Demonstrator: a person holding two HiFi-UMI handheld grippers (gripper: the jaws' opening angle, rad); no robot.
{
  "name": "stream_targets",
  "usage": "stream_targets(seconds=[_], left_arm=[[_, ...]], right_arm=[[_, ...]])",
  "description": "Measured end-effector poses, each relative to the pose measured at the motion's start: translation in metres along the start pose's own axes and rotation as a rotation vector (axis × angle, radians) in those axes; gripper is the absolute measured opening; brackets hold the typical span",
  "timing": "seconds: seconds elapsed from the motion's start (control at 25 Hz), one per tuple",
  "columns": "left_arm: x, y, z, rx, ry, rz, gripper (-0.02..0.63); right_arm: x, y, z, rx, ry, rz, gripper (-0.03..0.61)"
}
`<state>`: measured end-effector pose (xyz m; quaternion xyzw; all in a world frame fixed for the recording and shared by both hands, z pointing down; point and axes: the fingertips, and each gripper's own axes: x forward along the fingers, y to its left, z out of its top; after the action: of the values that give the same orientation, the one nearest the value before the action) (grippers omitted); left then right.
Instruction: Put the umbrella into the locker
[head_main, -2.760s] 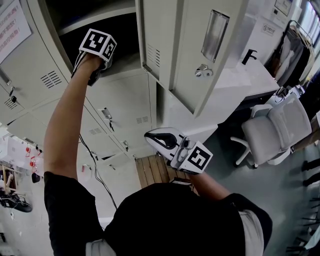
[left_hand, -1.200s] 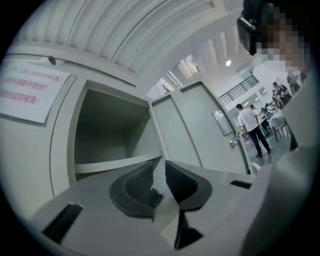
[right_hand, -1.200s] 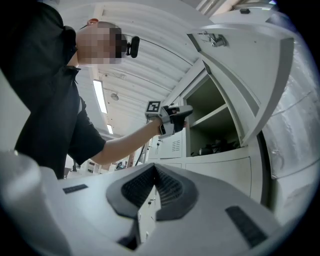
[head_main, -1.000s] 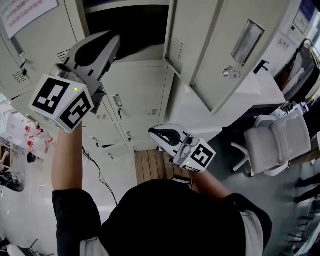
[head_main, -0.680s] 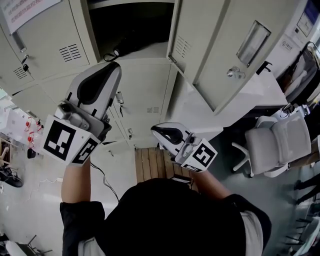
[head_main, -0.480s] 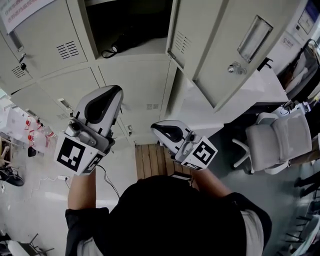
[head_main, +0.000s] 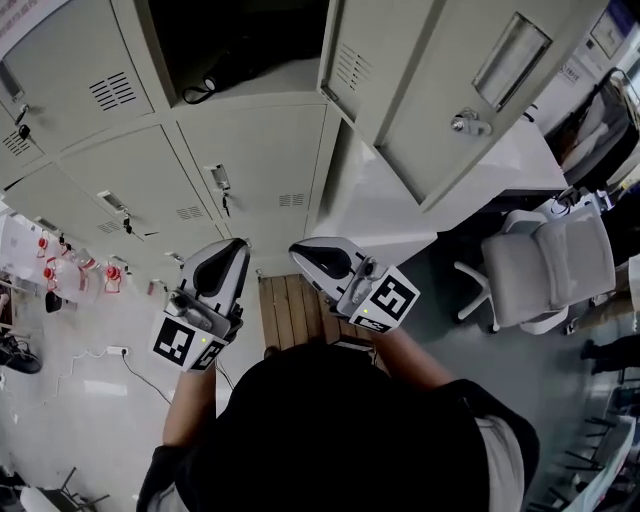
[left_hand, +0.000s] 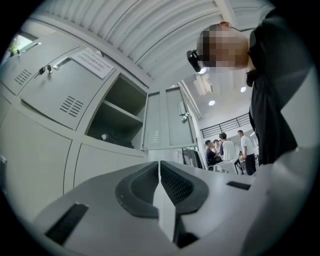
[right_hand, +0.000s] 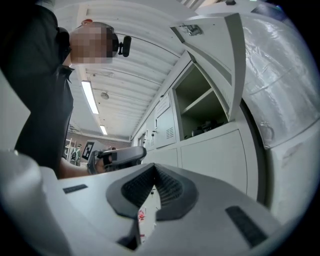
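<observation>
Both my grippers are empty right now: the left gripper (head_main: 238, 245) sits low and left of centre in the head view with its fingers pressed flat together on nothing. The right gripper (head_main: 296, 250), just beside it at centre, is pinched closed the same way. The umbrella (head_main: 212, 80) lies in the open locker compartment (head_main: 280, 75) at the top of the frame, a dark bundle with its strap loop by the front edge, well apart from both grippers, and the locker door (head_main: 420, 110) hangs open at upper right.
</observation>
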<state>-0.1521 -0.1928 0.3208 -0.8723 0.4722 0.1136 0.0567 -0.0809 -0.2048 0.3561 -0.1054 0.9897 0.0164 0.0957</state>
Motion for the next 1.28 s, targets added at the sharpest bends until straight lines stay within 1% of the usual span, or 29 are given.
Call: stream_targets(seconds=[0.08,0.2,0.28,0.36,0.48,0.68,0.88,1.04,1.28], left_arm=[[-0.007,-0.003,-0.021,-0.023,0.004,0.011,0.025],[-0.019,0.001,-0.057,-0.055,0.034,0.053,0.025],[-0.027,0.006,-0.078,-0.101,0.058,0.091,0.025],[-0.034,0.007,-0.090,-0.152,0.065,0.119,0.025],[-0.041,0.005,-0.101,-0.180,0.074,0.130,0.025],[-0.041,-0.006,-0.109,-0.182,0.103,0.093,0.025],[-0.039,-0.014,-0.105,-0.230,0.096,0.053,0.025],[-0.041,-0.012,-0.101,-0.240,0.085,0.051,0.025],[-0.051,-0.010,-0.103,-0.246,0.099,0.046,0.025]], right_arm=[[-0.002,0.001,-0.008,0.014,0.015,-0.003,0.012],[-0.004,0.002,-0.026,0.040,0.046,-0.010,0.012],[-0.007,0.002,-0.039,0.061,0.073,-0.018,0.012],[-0.013,0.002,-0.049,0.084,0.093,-0.032,0.012],[-0.020,0.004,-0.059,0.110,0.107,-0.043,0.012],[-0.020,0.012,-0.067,0.114,0.123,-0.032,0.012],[-0.013,0.015,-0.067,0.118,0.112,-0.038,0.011],[-0.013,0.015,-0.066,0.122,0.101,-0.055,0.011],[-0.014,0.020,-0.070,0.120,0.116,-0.070,0.011]])
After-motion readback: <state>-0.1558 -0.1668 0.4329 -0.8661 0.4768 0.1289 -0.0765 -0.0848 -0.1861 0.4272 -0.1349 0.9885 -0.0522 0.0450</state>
